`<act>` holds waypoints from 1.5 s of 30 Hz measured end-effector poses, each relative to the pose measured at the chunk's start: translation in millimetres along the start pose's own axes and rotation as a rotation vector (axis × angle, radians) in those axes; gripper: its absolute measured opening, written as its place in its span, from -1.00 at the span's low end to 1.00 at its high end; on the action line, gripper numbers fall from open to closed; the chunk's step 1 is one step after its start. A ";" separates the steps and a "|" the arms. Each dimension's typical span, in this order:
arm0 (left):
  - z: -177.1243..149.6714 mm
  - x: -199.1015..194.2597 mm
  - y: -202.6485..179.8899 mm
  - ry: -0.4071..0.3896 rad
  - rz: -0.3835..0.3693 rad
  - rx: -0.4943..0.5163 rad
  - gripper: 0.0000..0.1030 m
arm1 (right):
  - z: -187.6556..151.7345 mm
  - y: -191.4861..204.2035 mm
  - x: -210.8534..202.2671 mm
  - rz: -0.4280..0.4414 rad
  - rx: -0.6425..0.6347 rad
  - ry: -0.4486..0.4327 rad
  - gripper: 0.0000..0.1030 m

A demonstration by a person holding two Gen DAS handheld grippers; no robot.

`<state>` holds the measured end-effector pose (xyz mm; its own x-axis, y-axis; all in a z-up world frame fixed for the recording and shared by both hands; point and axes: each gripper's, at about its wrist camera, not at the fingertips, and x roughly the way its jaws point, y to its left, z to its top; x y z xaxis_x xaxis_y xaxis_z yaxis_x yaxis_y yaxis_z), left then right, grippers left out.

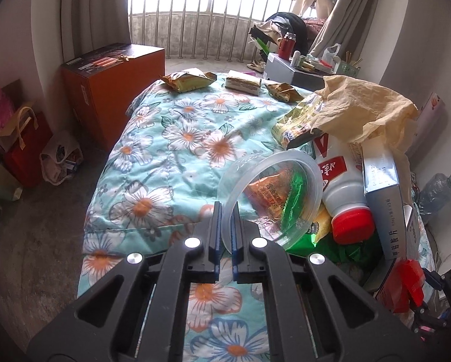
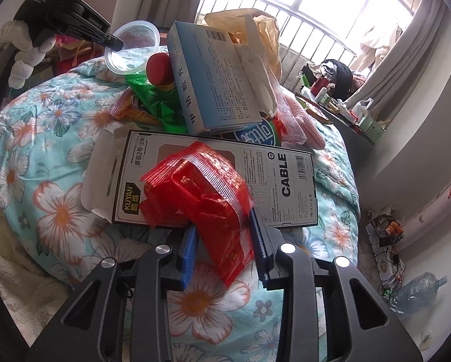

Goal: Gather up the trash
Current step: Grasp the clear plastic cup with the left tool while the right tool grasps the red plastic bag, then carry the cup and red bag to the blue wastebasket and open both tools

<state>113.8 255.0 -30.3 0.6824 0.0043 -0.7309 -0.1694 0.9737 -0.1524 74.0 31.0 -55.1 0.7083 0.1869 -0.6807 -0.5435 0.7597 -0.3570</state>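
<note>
A heap of trash lies on a floral quilt (image 1: 171,150). My left gripper (image 1: 226,211) is shut on the rim of a clear plastic tub (image 1: 273,193) that lies on its side with orange and green wrappers behind it. The right wrist view shows the same left gripper (image 2: 116,43) pinching the tub (image 2: 133,45), held by a white-gloved hand (image 2: 23,57). My right gripper (image 2: 224,241) has its blue pads against both sides of a crumpled red wrapper (image 2: 207,199), which rests on a flat cable box (image 2: 286,178).
The heap holds a white bottle with a red cap (image 1: 343,181), a blue-white carton (image 2: 213,81), a green wrapper (image 2: 162,105) and a tan bag (image 1: 364,111). Snack packets (image 1: 189,80) lie at the quilt's far end. An orange box (image 1: 110,90) and bags (image 1: 29,144) stand on the floor at the left.
</note>
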 end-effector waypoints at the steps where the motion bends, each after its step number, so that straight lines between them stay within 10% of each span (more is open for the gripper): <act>1: -0.9 -3.0 1.5 -0.002 0.003 -0.004 -0.93 | 0.0 0.1 -1.3 -0.002 0.001 -0.002 -0.51; 11: -16.8 -48.3 -3.8 -0.021 -0.016 0.000 -0.93 | -8.3 -28.9 -31.4 0.039 0.178 -0.054 -0.69; 17: -10.7 -71.0 -55.7 -0.042 -0.155 0.081 -0.93 | -20.0 -71.4 -62.6 0.061 0.367 -0.137 -0.69; 25: 10.4 -70.0 -210.2 -0.039 -0.389 0.365 -0.93 | -59.9 -155.8 -96.4 -0.027 0.630 -0.209 -0.69; 32: 20.4 -21.1 -357.3 0.117 -0.541 0.547 -0.93 | -126.0 -244.0 -107.2 -0.129 0.907 -0.194 -0.69; 45: -55.0 171.6 -624.3 0.492 -0.406 0.871 -0.93 | -306.2 -402.2 25.9 -0.074 1.553 0.110 -0.68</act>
<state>297.6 -364.6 -97.1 0.1804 -0.2582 -0.9491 0.7017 0.7099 -0.0598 173.0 -460.4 -124.9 0.6385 0.1293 -0.7587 0.5209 0.6532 0.5496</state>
